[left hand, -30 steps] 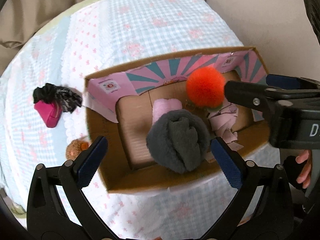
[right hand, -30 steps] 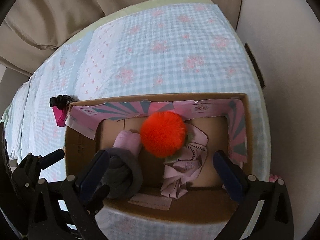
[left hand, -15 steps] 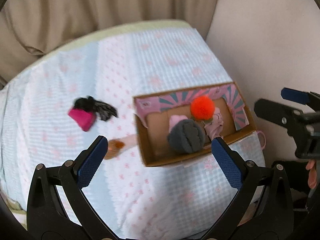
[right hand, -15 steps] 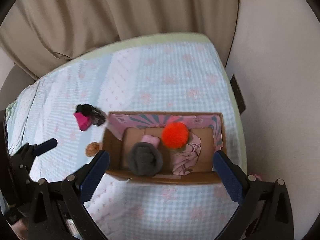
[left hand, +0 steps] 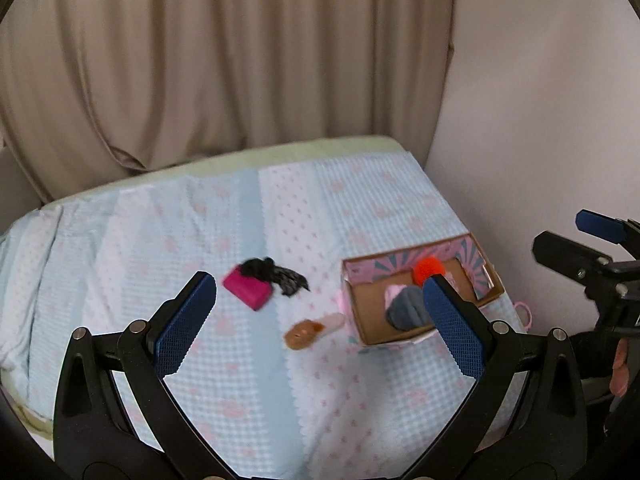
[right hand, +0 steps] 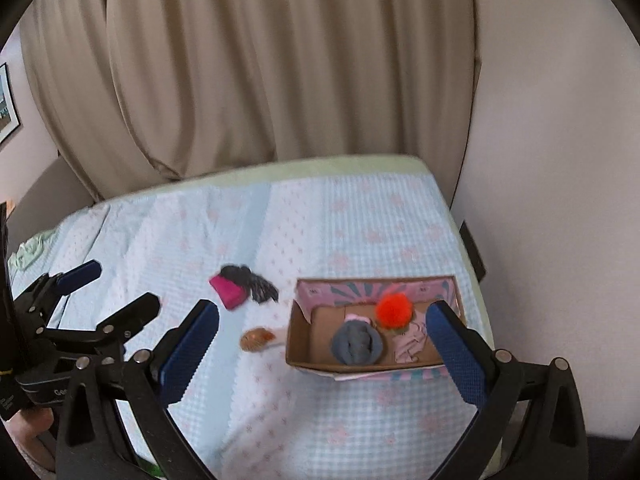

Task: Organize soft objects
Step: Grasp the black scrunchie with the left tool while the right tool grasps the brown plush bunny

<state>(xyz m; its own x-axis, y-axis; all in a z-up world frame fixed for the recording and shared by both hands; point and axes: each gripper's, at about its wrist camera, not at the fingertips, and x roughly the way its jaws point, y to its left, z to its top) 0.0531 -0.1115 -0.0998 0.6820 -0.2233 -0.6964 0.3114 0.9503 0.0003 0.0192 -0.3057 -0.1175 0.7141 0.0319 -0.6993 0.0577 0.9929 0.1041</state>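
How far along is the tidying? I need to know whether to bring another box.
Done: the cardboard box already holds an orange pompom, a grey bundle and pale pink cloth. In hand: nothing; the left gripper and right gripper are both open and empty. Left on the bedspread: a magenta item with black fabric and a small brown toy.

The left gripper (left hand: 320, 324) is held high with its blue-padded jaws spread wide and nothing between them. The right gripper (right hand: 322, 350) is likewise spread and empty (its holder's fingers (left hand: 620, 368) just show at the frame edge).
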